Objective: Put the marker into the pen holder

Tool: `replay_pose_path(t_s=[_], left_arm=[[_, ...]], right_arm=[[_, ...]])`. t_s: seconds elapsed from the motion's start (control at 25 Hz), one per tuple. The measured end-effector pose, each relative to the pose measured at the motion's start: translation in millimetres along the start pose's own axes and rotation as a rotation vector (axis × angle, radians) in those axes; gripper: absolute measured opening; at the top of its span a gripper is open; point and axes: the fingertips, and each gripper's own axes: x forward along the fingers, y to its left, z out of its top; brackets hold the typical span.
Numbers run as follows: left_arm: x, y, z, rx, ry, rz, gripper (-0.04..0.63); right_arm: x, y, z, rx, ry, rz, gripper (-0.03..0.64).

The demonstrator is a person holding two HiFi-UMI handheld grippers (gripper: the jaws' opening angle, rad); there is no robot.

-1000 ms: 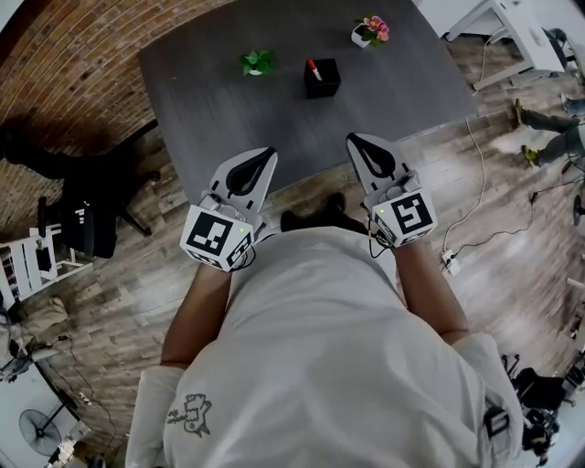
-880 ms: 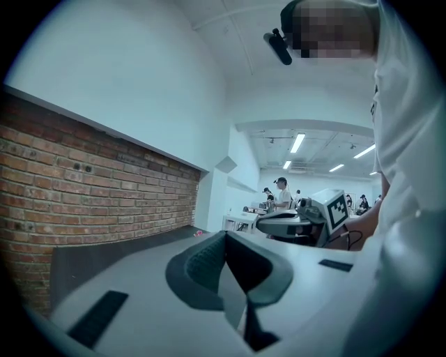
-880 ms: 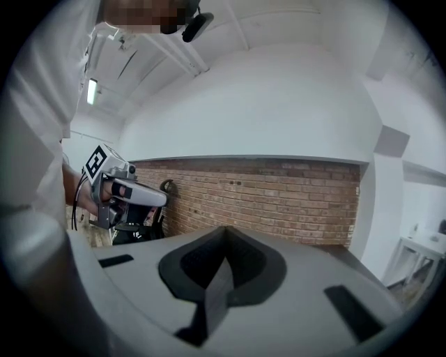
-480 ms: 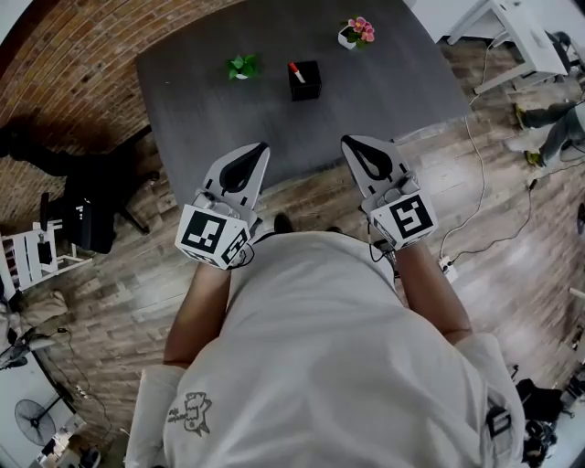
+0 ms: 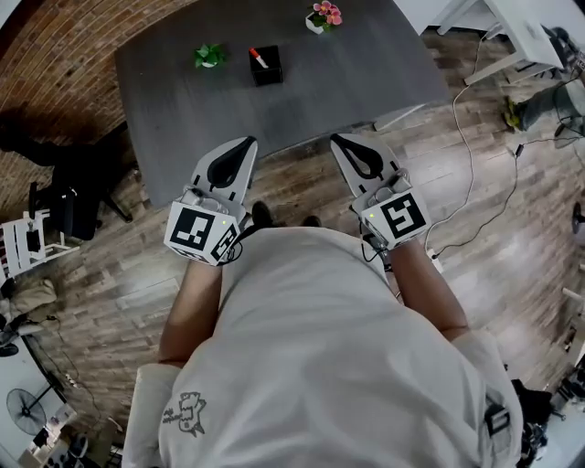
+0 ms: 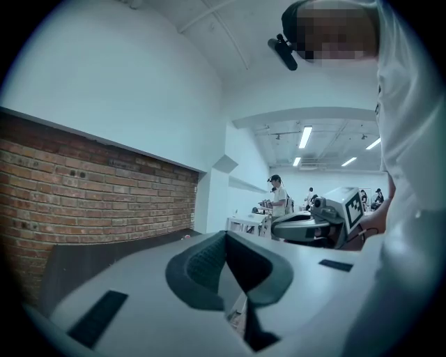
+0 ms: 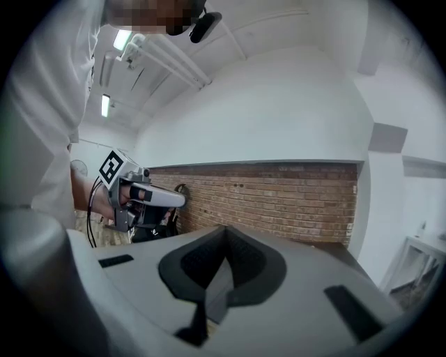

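A black pen holder (image 5: 267, 69) stands on the dark grey table (image 5: 366, 82) at the far side, with a red-capped marker (image 5: 259, 58) sticking out of its top. My left gripper (image 5: 244, 143) and right gripper (image 5: 341, 140) are held side by side close to my body, over the wooden floor just short of the table's near edge. Both are shut with nothing between the jaws. The left gripper view shows its own closed jaws (image 6: 226, 234) and the right gripper (image 6: 313, 226) beside it. Closed jaws (image 7: 224, 229) also fill the right gripper view, with the left gripper (image 7: 143, 199) off to the side.
A small green plant (image 5: 209, 56) and a pot of pink flowers (image 5: 321, 16) flank the holder. A black chair (image 5: 69, 215) stands left of the table. Cables (image 5: 475, 164) run over the floor at the right, by a white desk (image 5: 521, 32). People (image 6: 279, 199) stand far off.
The table, holder and plants have slid up and to the left in the head view and look farther away. Both grippers stay shut and drift slightly left.
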Motion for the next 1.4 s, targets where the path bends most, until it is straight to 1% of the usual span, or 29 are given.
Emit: replay_pose_path(t_s=[0.2,0.4,0.56,0.68,0.88,1.0,1.12,1.4], left_arm=[[-5,-24,-4,0.001,0.001,0.036,0.011],[-17,-38,-10,0.007,0.014,0.045,0.011],[-31,-43,-11,0.013,0.013,0.038,0.011],[-42,-45,-11,0.016,0.015,0.019,0.011],[-73,-46,-19,0.022,0.026,-0.01,0.011],[-100,-44,-21,0.029,0.037,-0.023,0.011],[-130,-40,-22,0.035,0.045,-0.028,0.011],[-191,-26,-29,0.024,0.03,-0.025,0.011]], right_arm=[[-30,-2,-8,-0.002,-0.001,0.025,0.005],[-46,3,-14,0.015,-0.013,0.016,0.005],[-53,20,-10,0.009,-0.026,0.011,0.005],[-55,31,-8,0.01,-0.027,-0.001,0.005],[-57,64,1,0.039,-0.034,-0.001,0.005],[-56,81,3,0.009,-0.031,-0.014,0.005],[-54,108,11,0.019,-0.04,-0.011,0.005],[-53,169,22,-0.011,-0.046,-0.017,0.005]])
